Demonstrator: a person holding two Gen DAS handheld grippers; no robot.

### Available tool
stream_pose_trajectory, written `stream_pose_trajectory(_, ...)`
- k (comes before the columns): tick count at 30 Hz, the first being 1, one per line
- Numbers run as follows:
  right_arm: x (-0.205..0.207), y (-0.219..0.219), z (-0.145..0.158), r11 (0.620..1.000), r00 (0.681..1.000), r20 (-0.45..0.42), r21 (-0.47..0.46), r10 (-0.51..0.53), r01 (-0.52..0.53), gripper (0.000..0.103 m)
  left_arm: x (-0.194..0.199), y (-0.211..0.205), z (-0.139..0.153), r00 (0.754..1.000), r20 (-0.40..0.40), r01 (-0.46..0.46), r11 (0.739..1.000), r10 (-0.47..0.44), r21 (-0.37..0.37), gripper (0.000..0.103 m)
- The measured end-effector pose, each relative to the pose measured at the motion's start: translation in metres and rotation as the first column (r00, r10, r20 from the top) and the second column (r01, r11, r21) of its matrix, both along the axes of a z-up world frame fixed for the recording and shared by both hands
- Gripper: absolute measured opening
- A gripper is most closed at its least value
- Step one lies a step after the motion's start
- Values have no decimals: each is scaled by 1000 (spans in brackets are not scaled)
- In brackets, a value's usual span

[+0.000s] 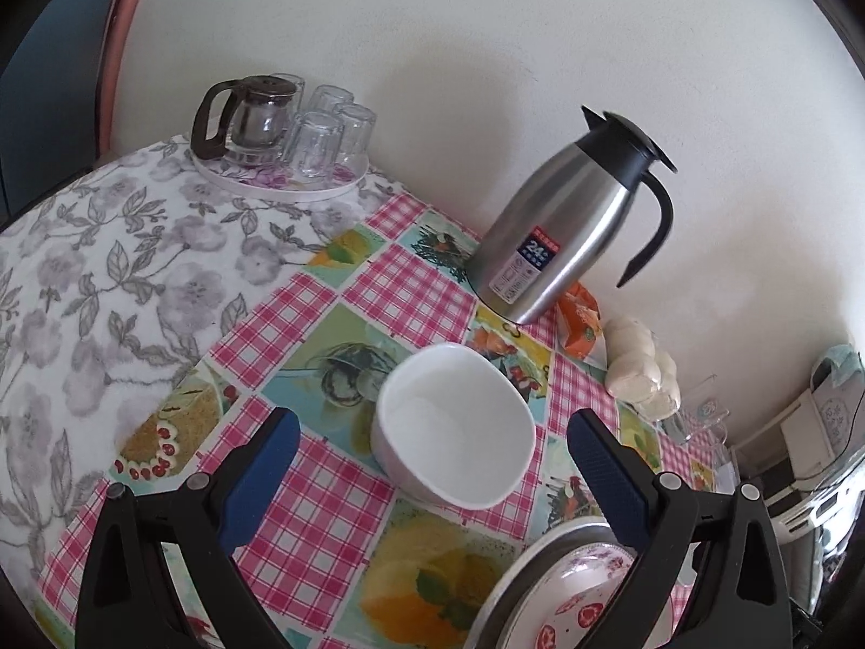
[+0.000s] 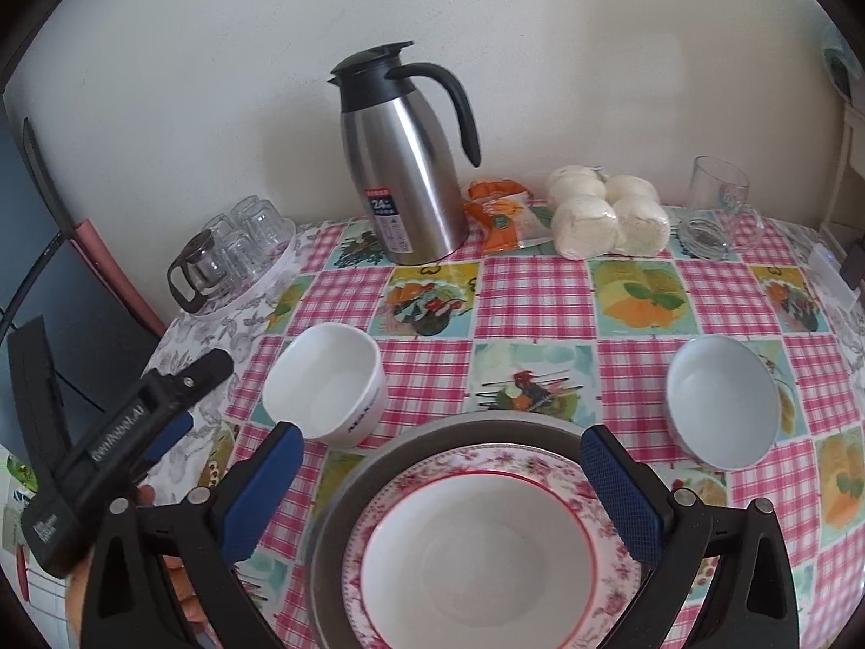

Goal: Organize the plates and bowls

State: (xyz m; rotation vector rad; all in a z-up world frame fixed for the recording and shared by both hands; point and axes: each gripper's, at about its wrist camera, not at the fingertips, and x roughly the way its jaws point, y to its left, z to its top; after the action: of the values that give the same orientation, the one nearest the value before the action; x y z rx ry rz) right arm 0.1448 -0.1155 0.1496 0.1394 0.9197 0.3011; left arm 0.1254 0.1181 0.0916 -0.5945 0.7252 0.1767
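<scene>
left tongs (image 1: pixel 432 481) spread wide, holding nothing, blue pads either side of the white bowl (image 1: pixel 454 424), which sits on the bench (image 1: pixel 303 324) just ahead of them. lined up this way, probably for a rim grab, though no pad touches it yet.

right tongs (image 2: pixel 440 487) also wide apart and empty, hanging over the floral plate (image 2: pixel 500 546). that plate is nested on a larger grey plate (image 2: pixel 338 508), so a stack looks already begun at the near edge, likely the gathering spot.

small pale bowl (image 2: pixel 722 403) stands alone on the right of the checked cloth, well apart from the white bowl on the left. the stack lies between them, near enough to either side for each hand to bring its bowl in.

back of the bench, against the wall: steel flask (image 2: pixel 405 173), orange packet (image 2: pixel 497 213), bag of buns (image 2: pixel 600 213), glass mug (image 2: pixel 722 200); tray of upturned glasses and a glass teapot (image 2: pixel 232 262) at far left. all clear of the working zone.

judgement: the white bowl goes first, onto the floral plate. risk is glazed ware slipping from the pads or clinking the plate rim.
</scene>
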Motion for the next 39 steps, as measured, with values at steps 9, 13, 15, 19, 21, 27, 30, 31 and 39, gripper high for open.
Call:
stream_pose_trajectory(9, 17, 38, -14, 1000, 999, -43, 0, 30, -30, 103, -2, 38, -11, 998, 30, -60, 995, 62, -74, 100)
stream_pose_trajectory(13, 23, 51, -22, 999, 998, -56, -25, 33, -34, 100, 6, 46, -20, 998, -52, -48, 997, 45, -53, 100)
stream_pose_trajectory(15, 26, 58, -26, 999, 997, -63, -40, 32, -34, 97, 11, 46, -26, 997, -73, -26, 998, 21, -64, 100)
stream_pose_trajectory(19, 30, 69, -37, 998, 995, -94, -36, 42, -46, 86, 14, 46, -39, 994, -110, -25, 996, 16, -88, 99)
stream_pose_trajectory(21, 33, 74, -43, 998, 993, -109, -30, 51, -54, 83, 17, 45, -44, 993, -117, -17, 993, 3, -115, 99)
stream_pose_trajectory(27, 42, 83, -56, 999, 988, -148, -16, 41, -44, 64, 25, 39, -50, 993, -109, 22, 990, -37, -140, 82)
stream_pose_trajectory(30, 47, 85, -63, 999, 985, -166, -7, 34, -36, 58, 29, 37, -57, 992, -119, 32, 988, -50, -151, 70)
stream_pose_trajectory(31, 48, 85, -66, 999, 984, -176, -2, 31, -32, 54, 31, 36, -60, 991, -120, 36, 987, -56, -158, 66)
stream_pose_trajectory(39, 61, 92, -79, 999, 978, -207, 17, 32, -29, 40, 37, 37, -67, 992, -110, 37, 987, -55, -158, 39)
